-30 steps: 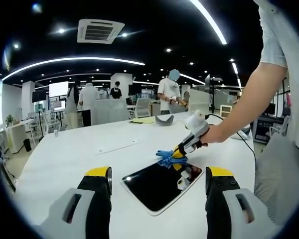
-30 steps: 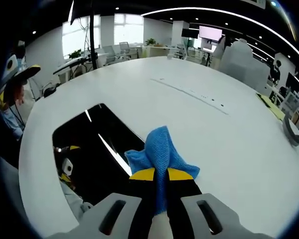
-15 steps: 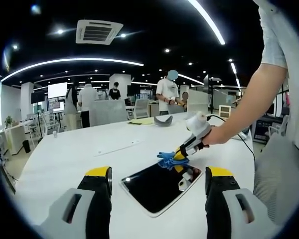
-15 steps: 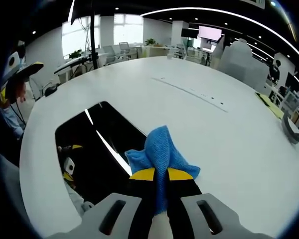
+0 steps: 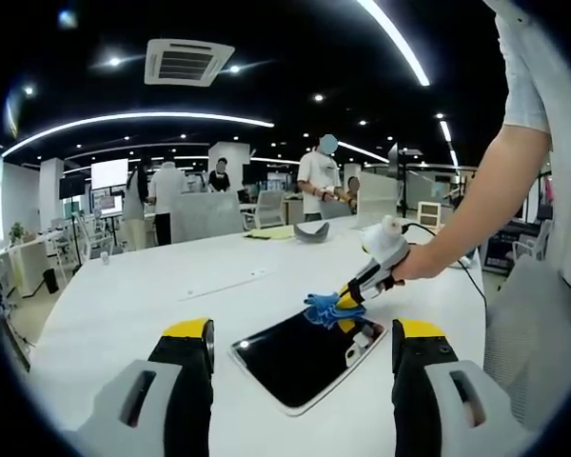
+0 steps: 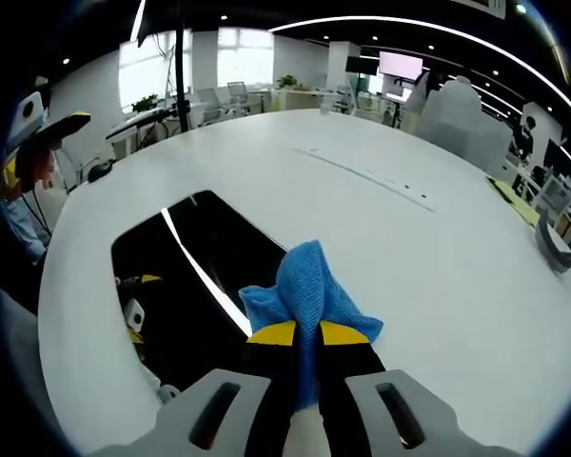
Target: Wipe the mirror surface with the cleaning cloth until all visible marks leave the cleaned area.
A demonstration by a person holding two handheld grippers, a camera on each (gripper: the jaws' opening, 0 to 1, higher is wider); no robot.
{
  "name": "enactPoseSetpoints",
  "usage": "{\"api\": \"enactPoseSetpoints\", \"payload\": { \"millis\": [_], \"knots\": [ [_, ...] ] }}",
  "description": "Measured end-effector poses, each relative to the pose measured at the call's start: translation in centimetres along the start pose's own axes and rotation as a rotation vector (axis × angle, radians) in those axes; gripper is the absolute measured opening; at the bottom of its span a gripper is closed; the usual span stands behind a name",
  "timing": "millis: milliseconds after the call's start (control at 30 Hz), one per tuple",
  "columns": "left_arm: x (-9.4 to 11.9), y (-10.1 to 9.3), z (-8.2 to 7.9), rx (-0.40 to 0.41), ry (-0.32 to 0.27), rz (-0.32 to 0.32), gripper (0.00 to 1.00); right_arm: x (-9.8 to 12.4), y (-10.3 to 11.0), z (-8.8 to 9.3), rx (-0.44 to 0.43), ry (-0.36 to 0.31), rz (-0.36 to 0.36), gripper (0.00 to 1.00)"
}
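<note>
the right hand-held gripper (image 6: 307, 335) has slid a little along the mirror's (image 5: 300, 354) far edge since a second ago, the blue cleaning cloth (image 6: 309, 290) still pinched tight between its closed jaws and bunched just ahead of its tips, touching the dark glass. the left hand-held gripper (image 5: 303, 343) hangs wide apart with nothing in it, the mirror lying flat on the white counter (image 5: 124, 305) between and just beyond its jaws.

White table, mirror lying flat

A broad white table (image 5: 124, 295) carries a dark rectangular mirror (image 5: 300, 354) lying flat just ahead of the left gripper's (image 5: 303, 345) spread jaws; a small grey dish (image 5: 314, 230) sits well beyond, near the far edge.
</note>
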State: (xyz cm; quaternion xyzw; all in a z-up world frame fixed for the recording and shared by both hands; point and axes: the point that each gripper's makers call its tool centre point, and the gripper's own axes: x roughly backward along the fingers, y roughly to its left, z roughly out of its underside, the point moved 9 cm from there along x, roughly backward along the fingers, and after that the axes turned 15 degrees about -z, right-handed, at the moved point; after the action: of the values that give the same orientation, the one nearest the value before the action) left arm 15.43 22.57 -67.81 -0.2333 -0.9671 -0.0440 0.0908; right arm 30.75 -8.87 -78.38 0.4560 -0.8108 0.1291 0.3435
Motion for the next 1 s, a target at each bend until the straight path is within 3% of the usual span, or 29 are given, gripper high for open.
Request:
{"api": "enactPoseSetpoints", "payload": {
  "millis": [1000],
  "knots": [
    [-0.1, -0.1, 0.1, 0.001, -0.004, 0.007, 0.76, 1.0, 2.1, 1.3, -0.002, -0.008, 0.004, 0.02]
  ]
}}
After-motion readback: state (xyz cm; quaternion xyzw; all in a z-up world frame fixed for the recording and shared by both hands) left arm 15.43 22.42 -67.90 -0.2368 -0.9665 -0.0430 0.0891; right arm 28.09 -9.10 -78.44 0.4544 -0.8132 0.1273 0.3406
